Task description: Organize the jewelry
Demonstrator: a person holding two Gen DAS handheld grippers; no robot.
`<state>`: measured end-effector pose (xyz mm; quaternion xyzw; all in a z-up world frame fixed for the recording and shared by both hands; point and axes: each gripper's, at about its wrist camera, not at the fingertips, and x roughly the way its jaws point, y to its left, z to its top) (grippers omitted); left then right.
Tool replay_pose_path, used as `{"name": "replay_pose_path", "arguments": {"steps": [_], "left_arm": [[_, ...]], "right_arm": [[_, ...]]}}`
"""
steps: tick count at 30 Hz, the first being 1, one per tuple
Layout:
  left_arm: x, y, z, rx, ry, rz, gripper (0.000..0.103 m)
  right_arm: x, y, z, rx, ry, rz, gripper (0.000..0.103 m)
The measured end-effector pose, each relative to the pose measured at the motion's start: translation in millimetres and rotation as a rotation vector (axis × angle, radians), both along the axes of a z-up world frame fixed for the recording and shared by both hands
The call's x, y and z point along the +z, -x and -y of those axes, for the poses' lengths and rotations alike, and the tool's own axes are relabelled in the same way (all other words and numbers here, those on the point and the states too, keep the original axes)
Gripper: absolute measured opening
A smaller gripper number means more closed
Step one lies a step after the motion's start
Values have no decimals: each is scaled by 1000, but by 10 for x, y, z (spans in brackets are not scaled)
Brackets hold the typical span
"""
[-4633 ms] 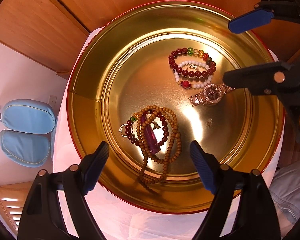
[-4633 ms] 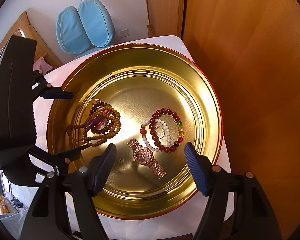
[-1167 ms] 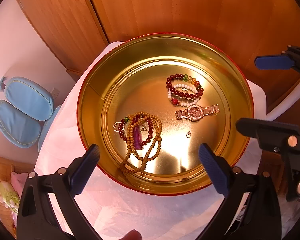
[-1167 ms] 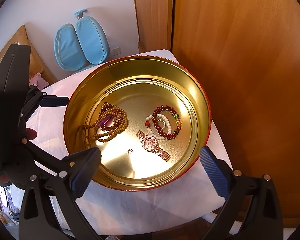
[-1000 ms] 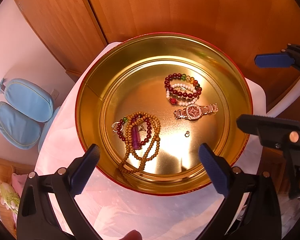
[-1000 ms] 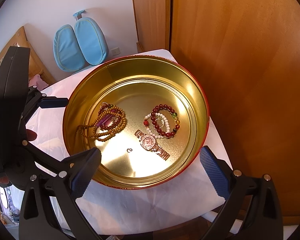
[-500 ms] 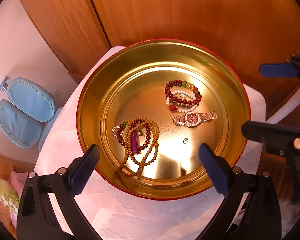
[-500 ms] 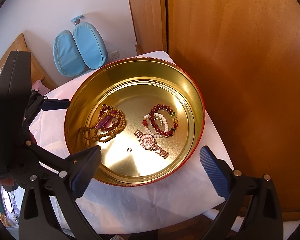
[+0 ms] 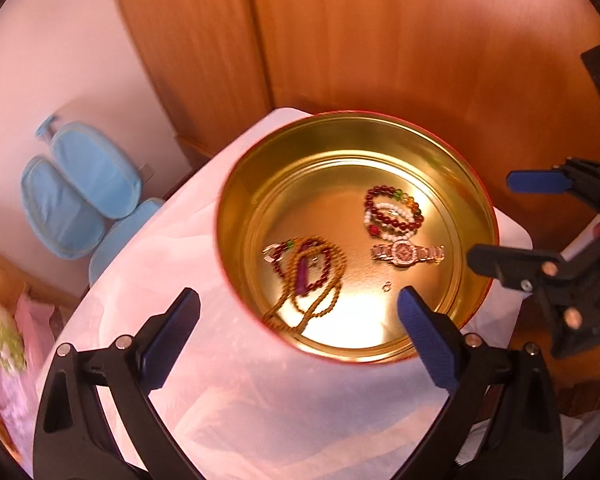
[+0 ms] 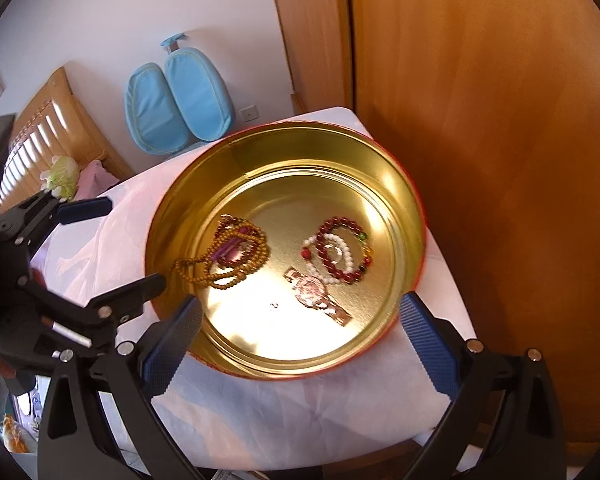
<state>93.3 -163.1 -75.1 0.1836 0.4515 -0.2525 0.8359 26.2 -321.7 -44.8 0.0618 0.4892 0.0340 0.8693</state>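
No readable text, label, brand or number in either view. Watch (image 9: 406, 251) dial too small and blurred to read; gold tin (image 9: 236, 216) bears no visible print.

Both wrist views above shared tin (image 9: 236, 216)

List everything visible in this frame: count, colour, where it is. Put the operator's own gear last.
round tin: one, gold inside with red rim, on the white cloth
wooden bead necklace: one, tan, left part of the tin floor, tangled with dark red beads and a purple piece
bead bracelets: two, dark red and white, overlapping, far right part of the tin
watch: one, rose gold, beside the bracelets
small ring: one, metallic, loose near the watch
white cloth: one, under the tin
blue cushions: two, against the wall
left hand-held gripper: open
right hand-held gripper: open
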Motion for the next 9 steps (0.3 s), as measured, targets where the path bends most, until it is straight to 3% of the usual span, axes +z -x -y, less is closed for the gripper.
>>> {"name": "replay_pose_path", "arguments": {"steps": [4,7,9], "left_arm": [[-12,290,-794,251,110,-29,96],[-122,735,-1762,558,178,-45,96],[-263,1131,-2549,824,210,-89,96]], "right_arm": [[47,-82,-446,117,-60,100,99],[96,-49,-970,257,-156,205,99],[61,-8,-1473,394,-193,206,99]]}}
